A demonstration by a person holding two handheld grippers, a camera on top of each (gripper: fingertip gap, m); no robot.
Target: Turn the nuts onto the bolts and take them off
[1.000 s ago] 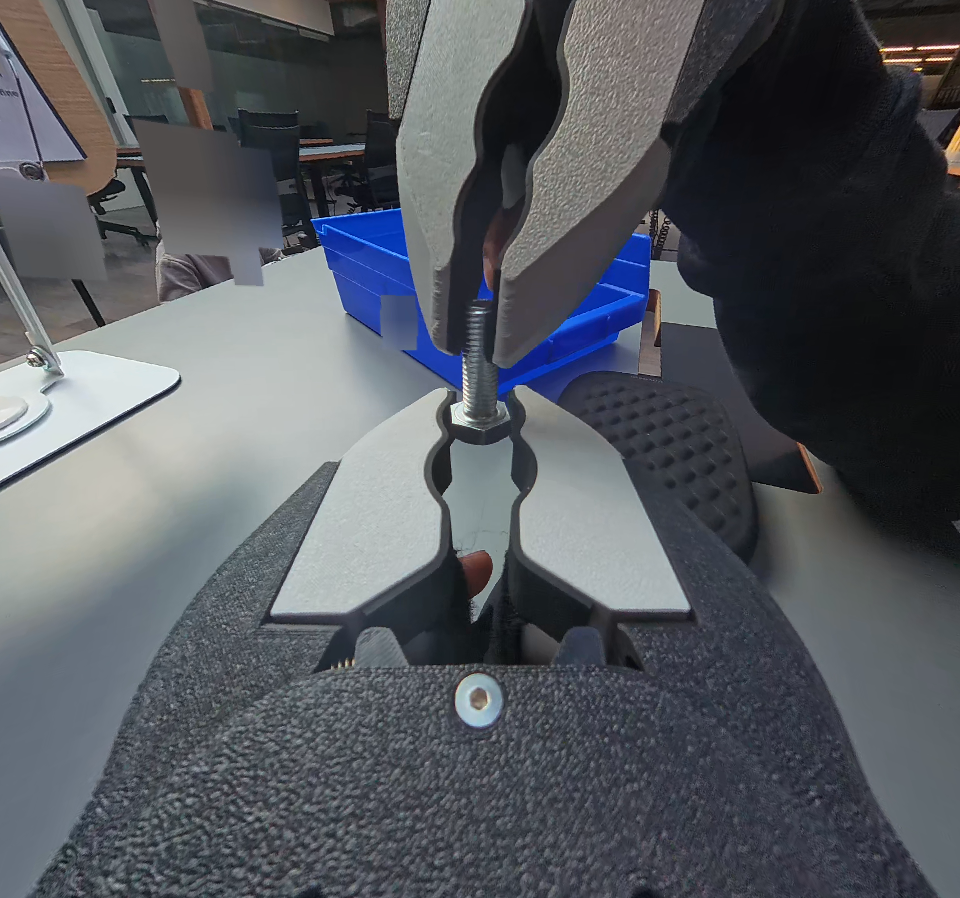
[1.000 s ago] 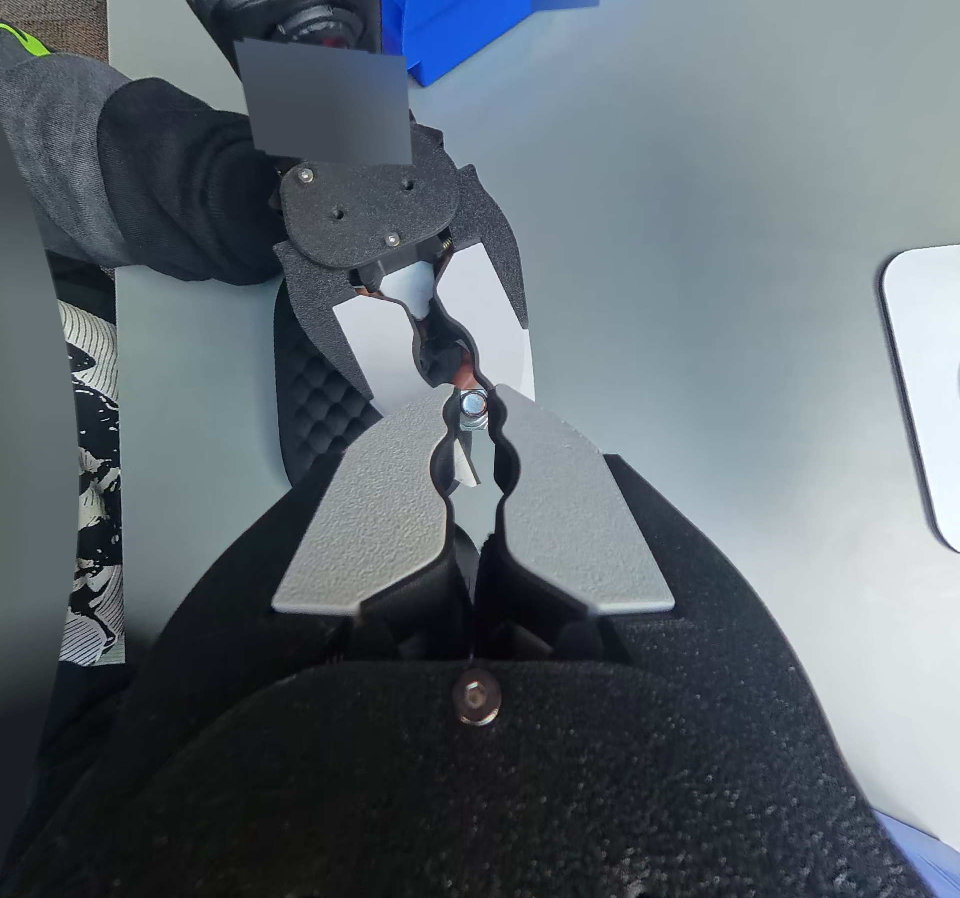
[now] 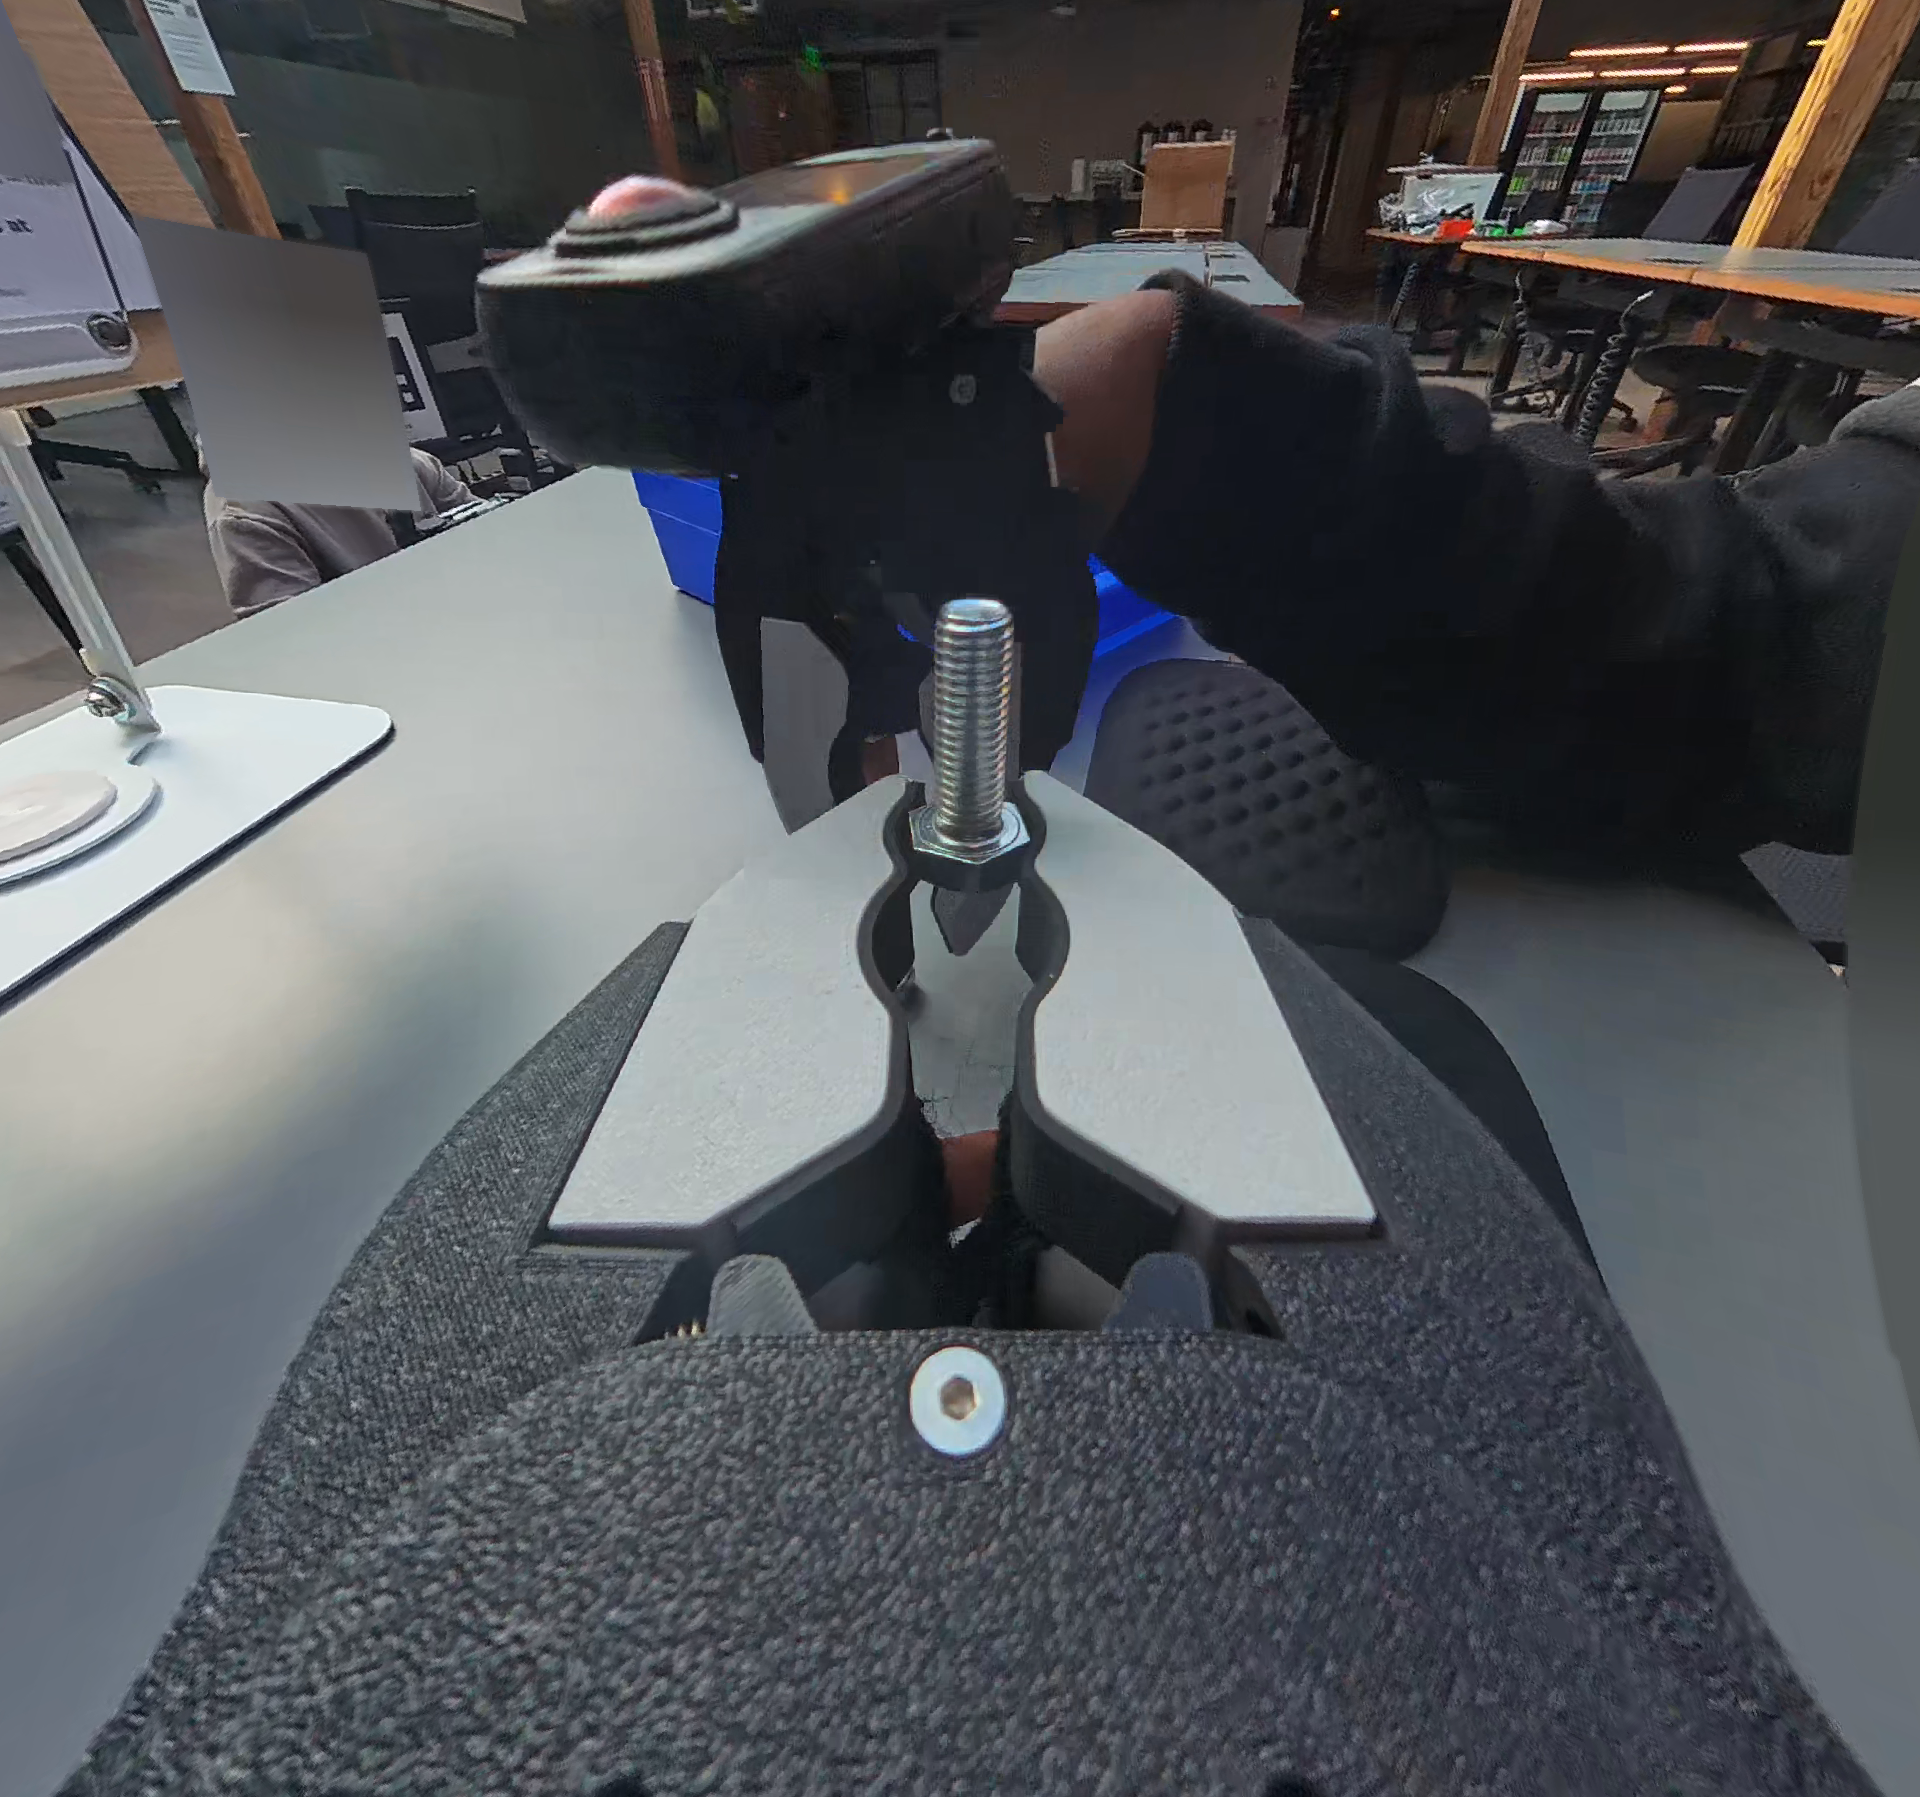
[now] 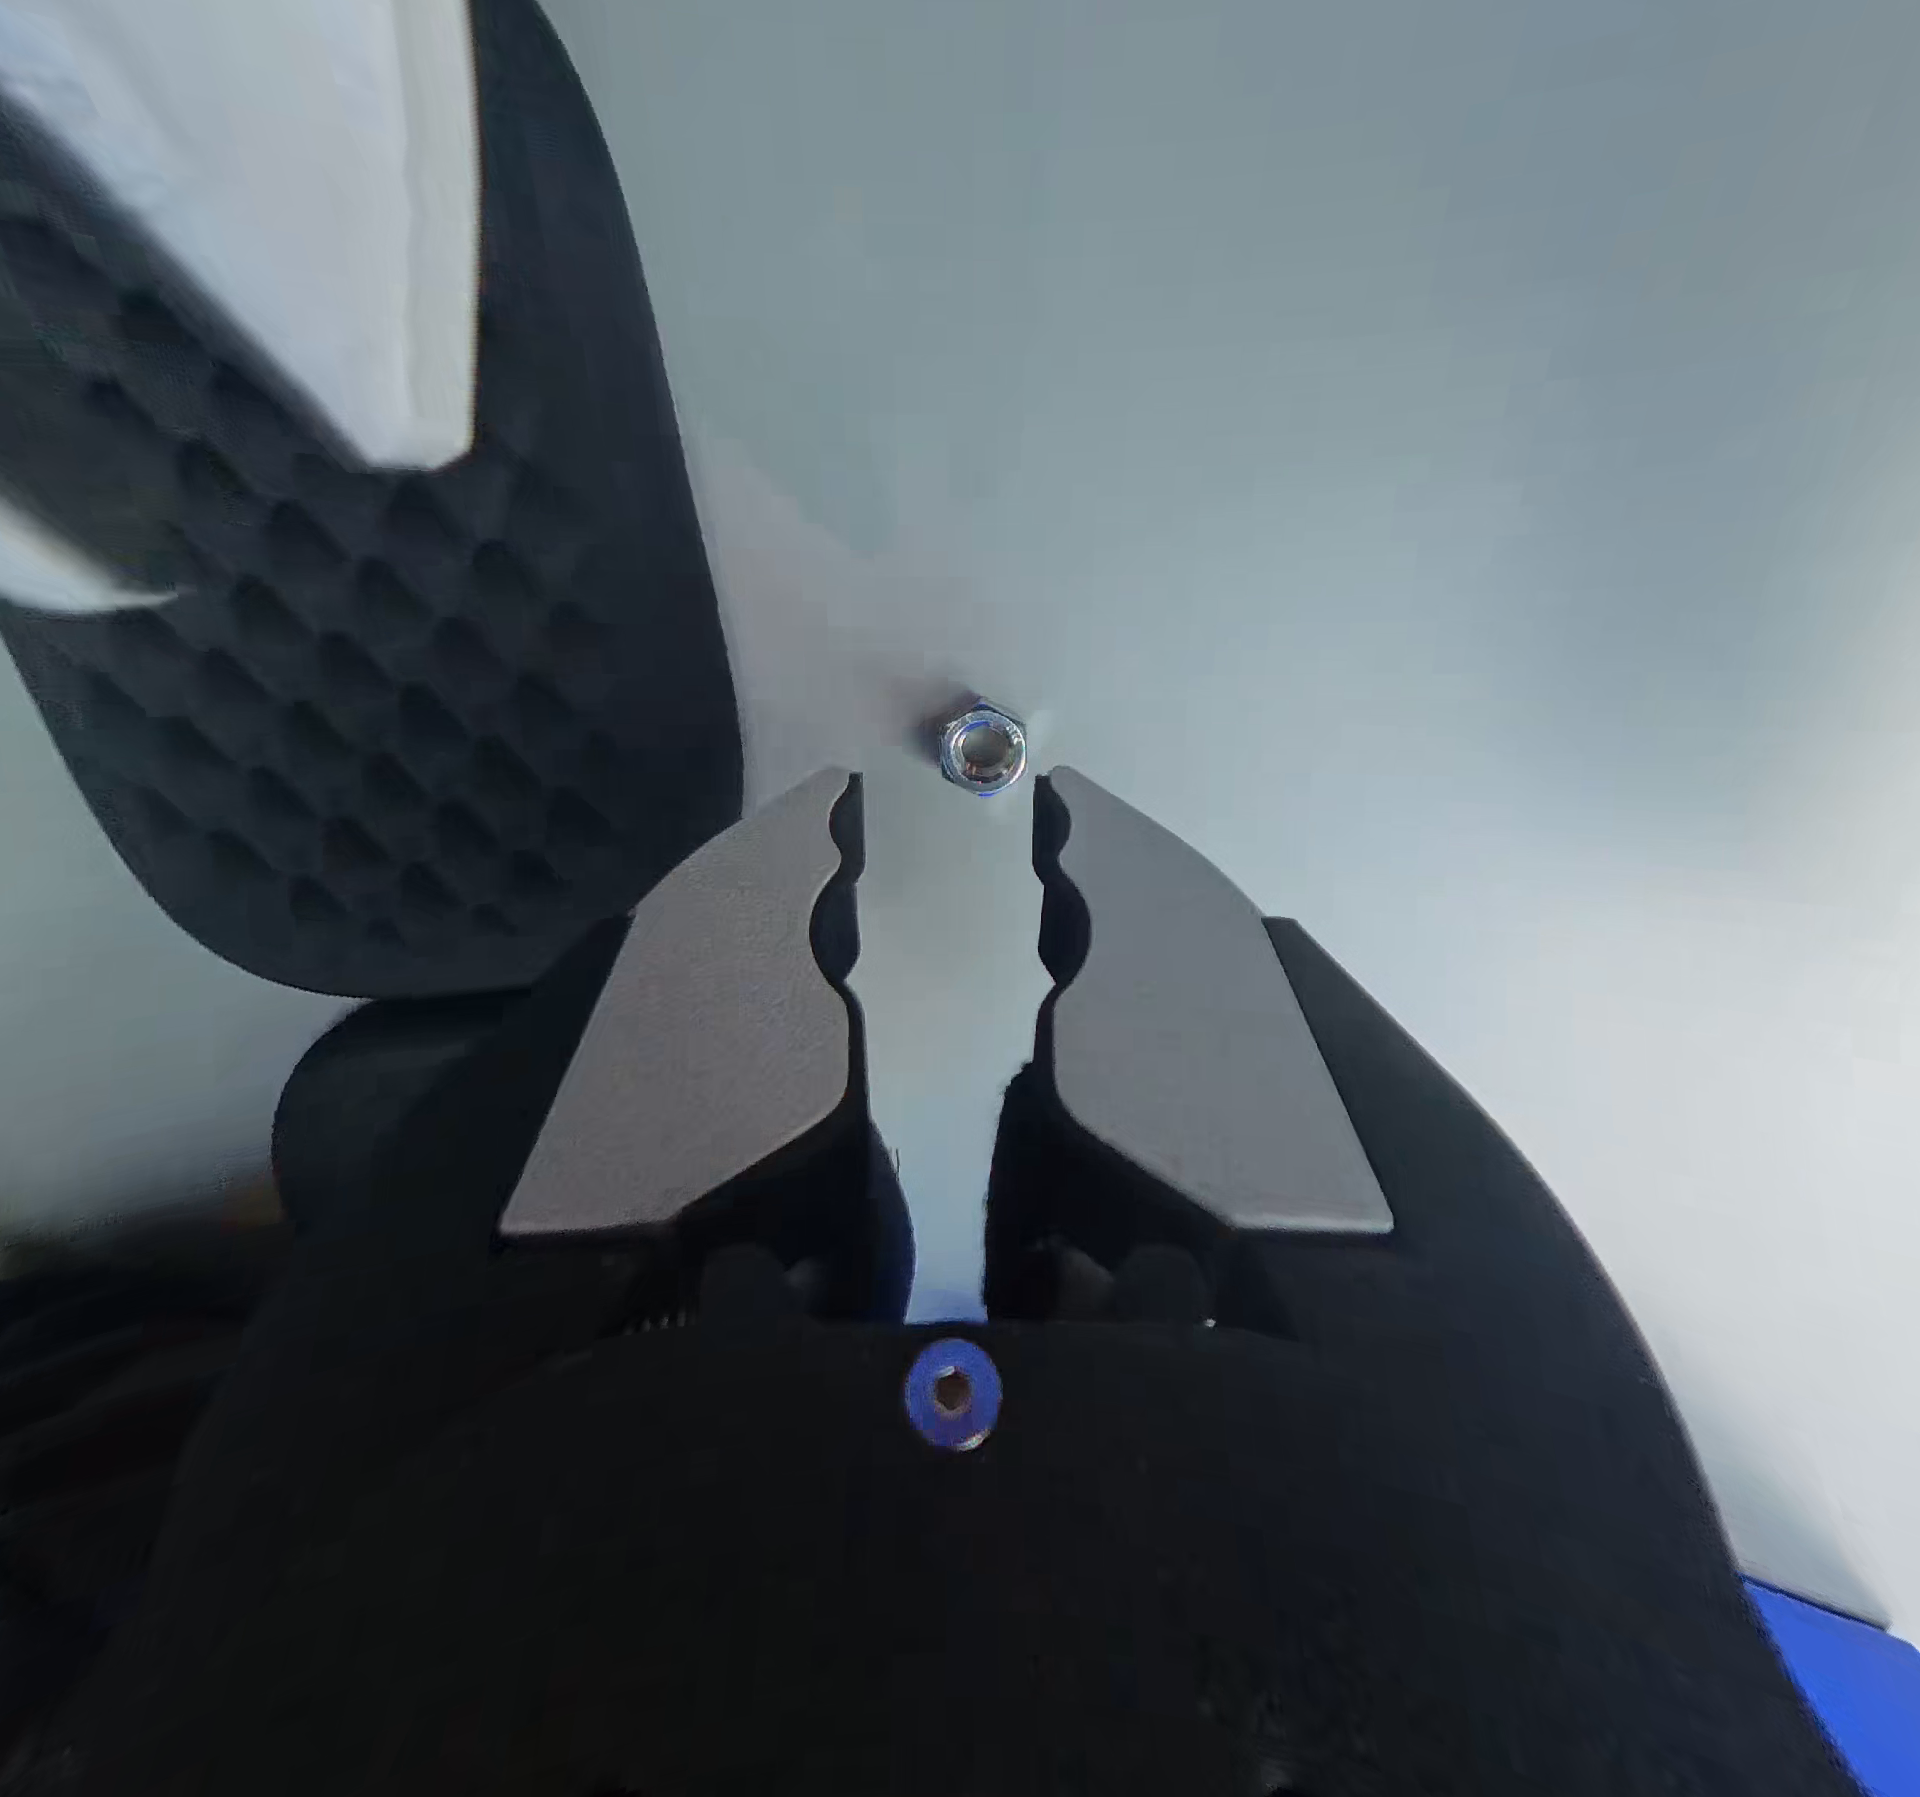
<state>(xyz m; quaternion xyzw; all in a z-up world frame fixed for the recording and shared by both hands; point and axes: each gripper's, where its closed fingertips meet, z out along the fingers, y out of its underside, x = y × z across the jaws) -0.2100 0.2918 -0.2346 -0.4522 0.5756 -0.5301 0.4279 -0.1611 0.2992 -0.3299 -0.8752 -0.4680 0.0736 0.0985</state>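
Left gripper (image 3: 966, 817) pinches hex head of bolt (image 3: 971, 708), thread upright, bare. Right gripper (image 4: 948, 781) fingers spread, empty, over loose nut (image 4: 983, 748) lying flat on grey table (image 4: 1455, 397). Judgement: nut off; regrasp, rethread left.

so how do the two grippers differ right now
The left gripper is shut on the bolt, held upright by its hex head; the right gripper is open and holds nothing. The left gripper lies level above the grey table; the right gripper points down at a loose nut lying flat on it, just beyond its fingertips. Both have grey-faced fingers with scalloped inner edges.
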